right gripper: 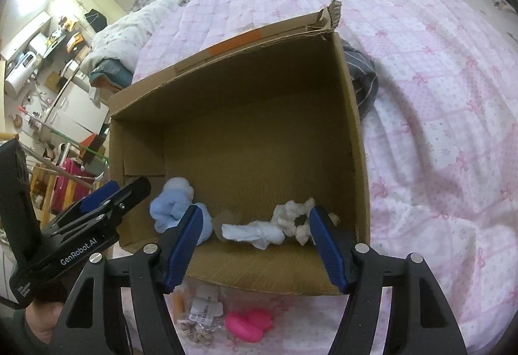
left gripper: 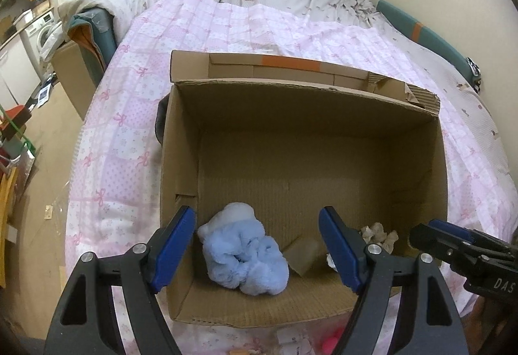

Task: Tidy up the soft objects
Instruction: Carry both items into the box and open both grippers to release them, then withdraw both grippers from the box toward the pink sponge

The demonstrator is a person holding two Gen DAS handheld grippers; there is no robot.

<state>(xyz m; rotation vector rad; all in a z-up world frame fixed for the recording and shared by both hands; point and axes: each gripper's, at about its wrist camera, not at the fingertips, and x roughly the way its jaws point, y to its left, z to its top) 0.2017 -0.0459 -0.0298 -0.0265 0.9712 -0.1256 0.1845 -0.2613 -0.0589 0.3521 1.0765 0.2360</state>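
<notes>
An open cardboard box (left gripper: 323, 96) (right gripper: 353, 134) stands on a pink bedspread. Inside it lie a fluffy light-blue soft item (left gripper: 246, 257) (right gripper: 171, 209), a white cloth (right gripper: 255, 233), a cream scrunchie (right gripper: 294, 219) (left gripper: 378, 233) and a brown piece (left gripper: 302, 254). My left gripper (left gripper: 257, 246) is open and empty above the box's near left part, over the blue item. My right gripper (right gripper: 254, 246) is open and empty above the near edge, over the white cloth. Each gripper shows in the other's view (left gripper: 453, 241) (right gripper: 110, 199).
A pink soft toy (right gripper: 247, 324), a tagged packet (right gripper: 204, 309) and a small orange item (right gripper: 178, 303) lie on the bedspread (right gripper: 437, 128) in front of the box. A dark striped garment (right gripper: 364, 79) lies behind the box's right side. Cluttered floor and furniture are at left (left gripper: 19, 128).
</notes>
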